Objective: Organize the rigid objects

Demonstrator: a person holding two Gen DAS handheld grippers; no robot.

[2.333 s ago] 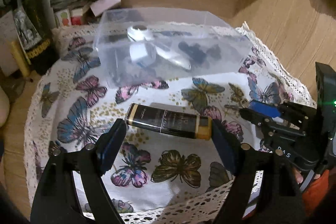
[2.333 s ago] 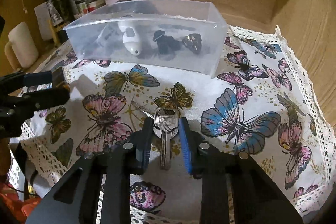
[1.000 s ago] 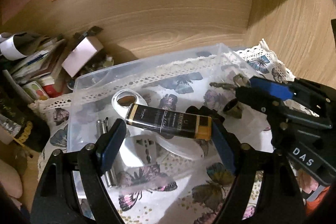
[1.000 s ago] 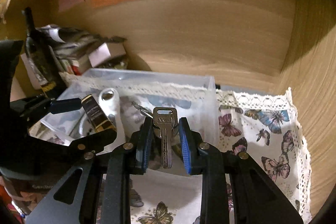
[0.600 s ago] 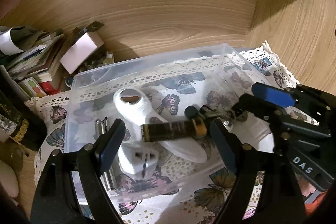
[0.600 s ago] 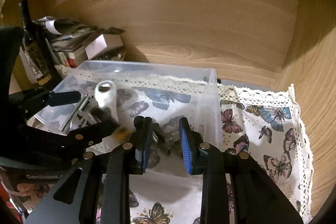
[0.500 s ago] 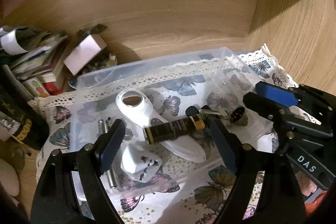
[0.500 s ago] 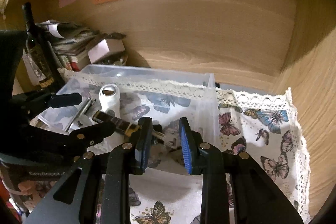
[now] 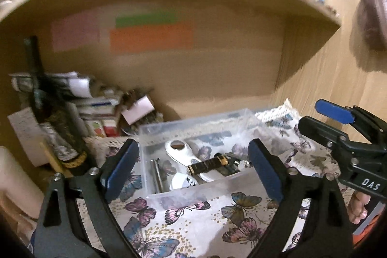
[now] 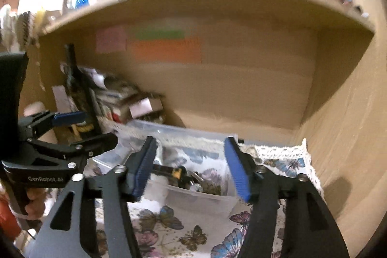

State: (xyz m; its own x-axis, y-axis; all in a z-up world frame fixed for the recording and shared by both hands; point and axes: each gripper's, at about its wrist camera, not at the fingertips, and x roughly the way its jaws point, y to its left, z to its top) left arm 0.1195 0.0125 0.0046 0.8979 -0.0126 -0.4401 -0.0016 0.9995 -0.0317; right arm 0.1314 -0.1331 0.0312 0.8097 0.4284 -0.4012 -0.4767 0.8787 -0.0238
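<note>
At far left, against the wooden back wall, a dark bottle [image 9: 52,122] and stacked boxes [image 9: 96,110]; not part of the task. Left gripper [image 9: 193,166]: jaws wide apart, empty, raised in front of the clear plastic bin [image 9: 193,190] on the butterfly cloth [image 9: 193,221]. Bin holds a white opener [image 9: 180,151], a black-and-gold tube [image 9: 208,165], a metal rod [image 9: 157,175] and keys [image 10: 197,181]. Tube lies ahead of and below the left jaws, long axis running left-right, slightly tilted. Right gripper [image 10: 191,168]: jaws also apart, empty, facing the bin's right half. Judgement: no loose item visible on the cloth; sorting looks near done.
</note>
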